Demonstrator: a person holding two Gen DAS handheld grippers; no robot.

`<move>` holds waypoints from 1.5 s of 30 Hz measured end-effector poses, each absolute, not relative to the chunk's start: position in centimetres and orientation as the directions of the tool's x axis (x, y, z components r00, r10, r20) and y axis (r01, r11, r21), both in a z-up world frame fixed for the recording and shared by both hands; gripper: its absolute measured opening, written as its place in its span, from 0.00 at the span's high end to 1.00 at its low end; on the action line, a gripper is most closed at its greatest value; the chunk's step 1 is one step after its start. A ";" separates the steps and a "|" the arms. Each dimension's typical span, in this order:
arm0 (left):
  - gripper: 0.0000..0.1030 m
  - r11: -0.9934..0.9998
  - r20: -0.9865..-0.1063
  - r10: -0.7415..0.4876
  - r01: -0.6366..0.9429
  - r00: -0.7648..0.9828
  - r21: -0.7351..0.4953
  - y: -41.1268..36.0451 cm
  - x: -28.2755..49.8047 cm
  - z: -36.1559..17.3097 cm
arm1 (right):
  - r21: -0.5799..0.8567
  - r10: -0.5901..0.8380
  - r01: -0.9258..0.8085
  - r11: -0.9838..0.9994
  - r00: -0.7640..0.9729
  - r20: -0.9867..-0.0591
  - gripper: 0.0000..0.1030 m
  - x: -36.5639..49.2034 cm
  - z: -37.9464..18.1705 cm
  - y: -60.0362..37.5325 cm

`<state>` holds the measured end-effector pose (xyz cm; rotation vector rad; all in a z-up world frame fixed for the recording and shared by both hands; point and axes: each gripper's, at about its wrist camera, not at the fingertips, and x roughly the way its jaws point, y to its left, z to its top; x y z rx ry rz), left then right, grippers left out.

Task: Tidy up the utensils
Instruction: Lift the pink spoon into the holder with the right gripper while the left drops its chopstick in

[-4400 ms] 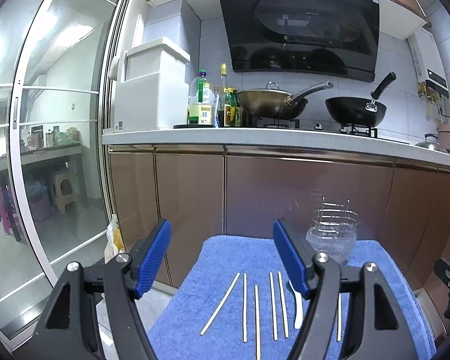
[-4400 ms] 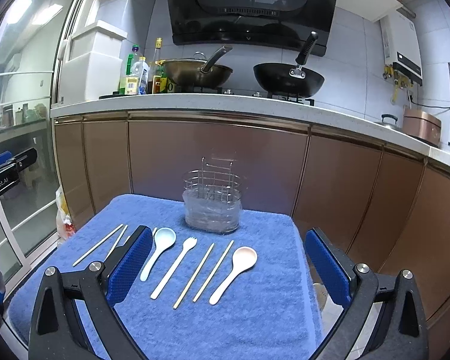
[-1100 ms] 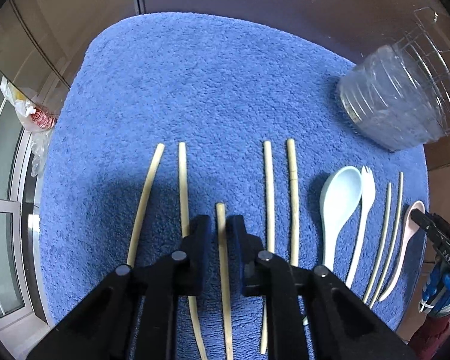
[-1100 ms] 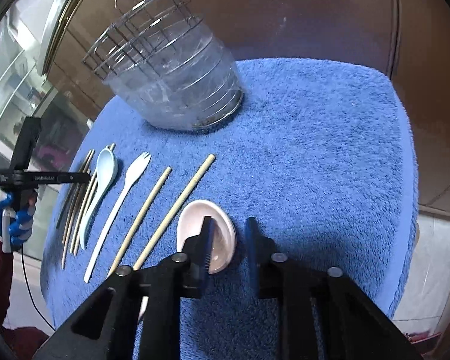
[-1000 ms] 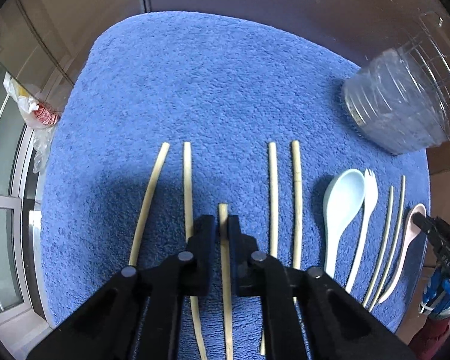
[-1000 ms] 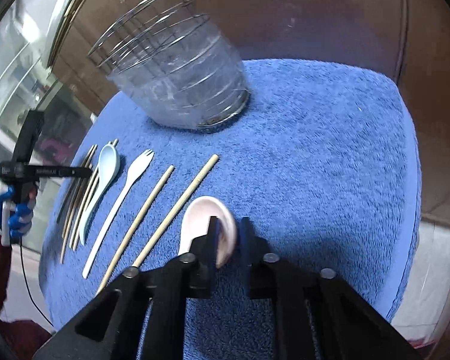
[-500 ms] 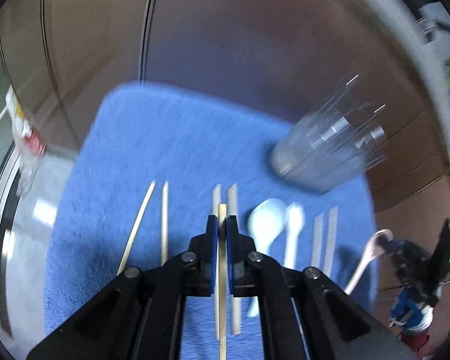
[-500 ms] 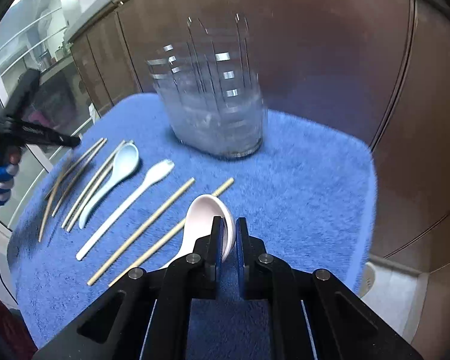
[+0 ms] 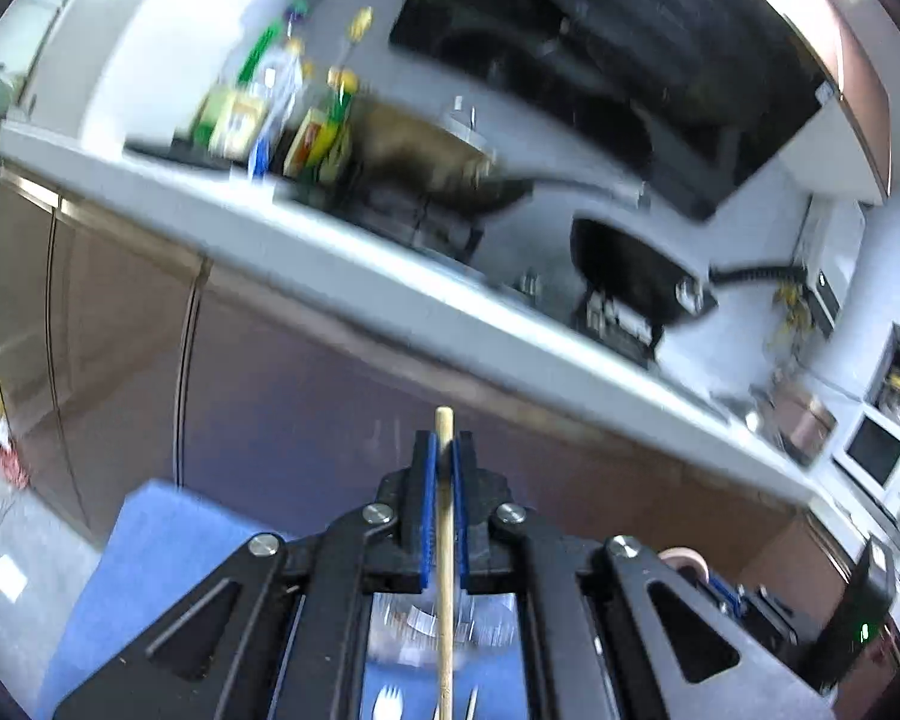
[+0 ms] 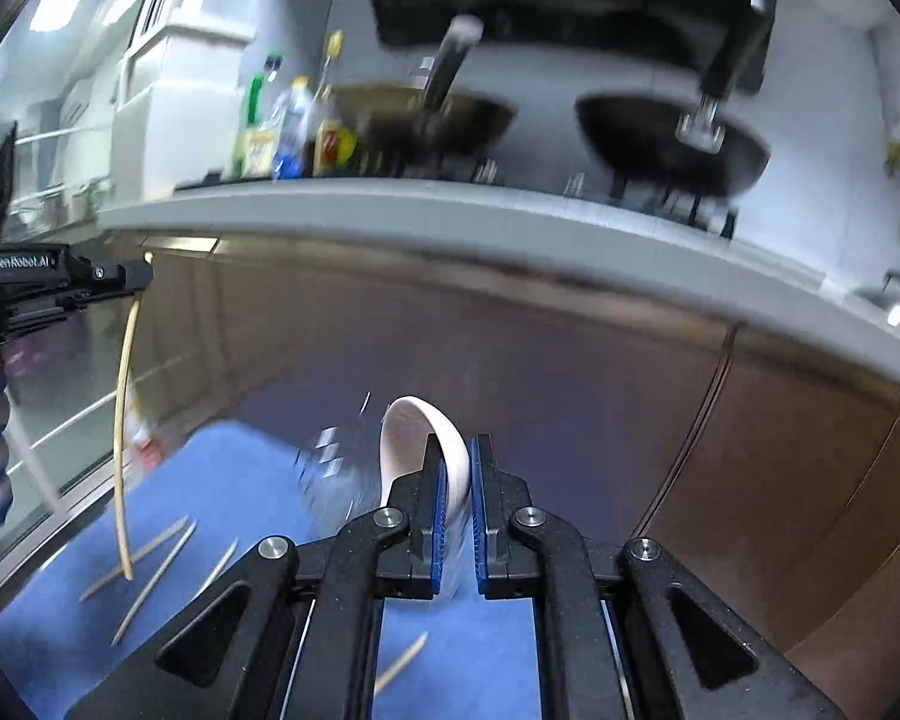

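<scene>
The left gripper [image 9: 444, 468] is clenched on a chopstick [image 9: 444, 570], whose tip pokes just past the blue pads while its long axis runs back between the fingers toward the camera. The right gripper [image 10: 455, 468] is clamped on a pink spoon [image 10: 417, 438] at the neck, the bowl standing up above the pads (hollow side facing left).

Both utensils are off the blue towel [image 10: 234, 480] and pointing toward the counter. The holder [image 9: 438, 624], a clear blurred cup, lies below and behind the left gripper's pads, seen only through the gap in its frame; in the right wrist view it is a smear [image 10: 330, 468] just left of the spoon. Neither hand looks clearly nearer, so I judge each must tip its utensil downward over the cup.

Only the right wrist view shows the chopstick hanging whole from the other gripper, with loose chopsticks [image 10: 156, 546] lying beneath it. Only the left wrist view shows a fork [image 9: 387, 702] on the towel.
</scene>
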<state>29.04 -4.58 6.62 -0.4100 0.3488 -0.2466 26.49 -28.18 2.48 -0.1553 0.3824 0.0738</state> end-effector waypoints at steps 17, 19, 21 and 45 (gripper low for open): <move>0.95 0.952 -0.158 -0.060 0.009 0.986 -0.305 -12.0 37.0 -2.1 | -0.244 -0.153 0.074 0.967 0.934 -0.322 0.93 34.0 -5.0 -26.6; 0.94 0.954 -0.170 -0.070 0.016 0.983 -0.298 -12.2 37.1 -3.2 | -0.240 -0.141 0.057 0.969 0.927 -0.347 0.93 34.2 -6.3 -26.5; 0.93 0.957 -0.183 -0.084 0.029 0.979 -0.287 -12.1 37.0 -4.1 | -0.237 -0.131 0.043 0.971 0.920 -0.370 0.92 34.1 -7.4 -26.4; 0.74 0.973 -0.607 -0.207 0.099 0.767 -0.207 0.7 26.3 -6.2 | 0.074 0.075 -0.042 0.996 0.843 -0.532 0.68 23.5 -8.7 -30.7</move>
